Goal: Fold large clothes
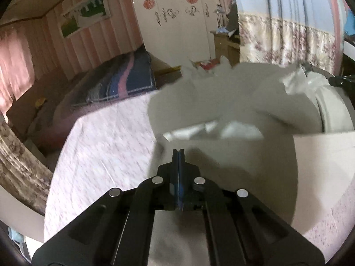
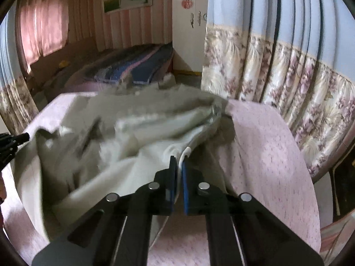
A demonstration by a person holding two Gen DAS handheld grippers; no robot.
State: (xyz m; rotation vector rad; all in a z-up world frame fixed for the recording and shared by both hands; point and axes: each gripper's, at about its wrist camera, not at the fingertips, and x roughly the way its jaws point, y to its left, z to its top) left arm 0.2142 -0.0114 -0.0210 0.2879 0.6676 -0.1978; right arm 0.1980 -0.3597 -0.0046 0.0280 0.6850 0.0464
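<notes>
Both the left gripper [image 1: 178,151] and right gripper [image 2: 179,160] have black linkage arms, silver rivets and blue-padded jaws

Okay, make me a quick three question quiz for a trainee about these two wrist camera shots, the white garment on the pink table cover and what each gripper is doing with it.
1. True or false: the right gripper is shut on an edge of the white garment.
2. What covers the table under the garment?
3. The left gripper has its jaws: A wide open, B closed together, C out of view.

Key:
1. True; a thin cloth edge sits between its jaws.
2. A pink speckled cover.
3. B; whether it pinches cloth is unclear.
</notes>
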